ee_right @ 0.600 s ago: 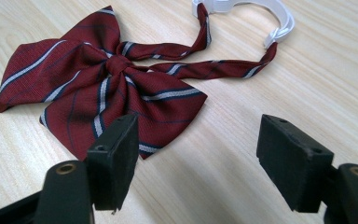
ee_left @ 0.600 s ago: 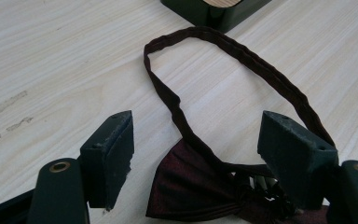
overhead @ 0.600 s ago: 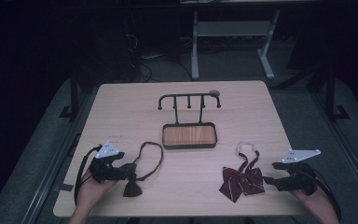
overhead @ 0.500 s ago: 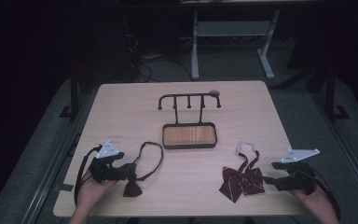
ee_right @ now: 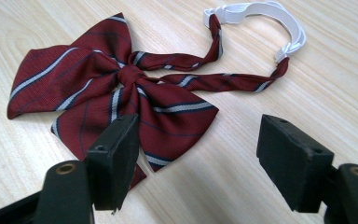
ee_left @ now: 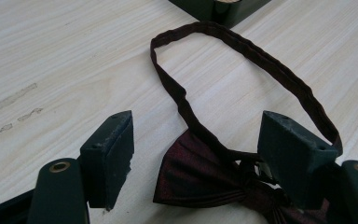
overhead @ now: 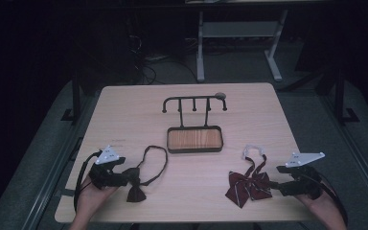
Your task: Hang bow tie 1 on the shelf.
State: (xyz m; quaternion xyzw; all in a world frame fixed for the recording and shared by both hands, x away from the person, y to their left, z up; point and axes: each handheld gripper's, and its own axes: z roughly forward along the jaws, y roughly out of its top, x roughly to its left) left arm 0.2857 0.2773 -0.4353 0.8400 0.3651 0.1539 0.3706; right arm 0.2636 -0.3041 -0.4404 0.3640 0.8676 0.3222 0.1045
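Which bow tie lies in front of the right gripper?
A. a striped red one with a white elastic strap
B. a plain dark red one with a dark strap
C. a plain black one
A: the striped bow tie with its white elastic strap lies before the right gripper, fingers open.

dark bow tie (ee_left: 205, 179): lower wing cut off by bottom edge | tray (ee_left: 223, 7): mostly cut off by top edge

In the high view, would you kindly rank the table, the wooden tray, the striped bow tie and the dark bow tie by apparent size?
1. table
2. wooden tray
3. striped bow tie and dark bow tie: too alike to rank.
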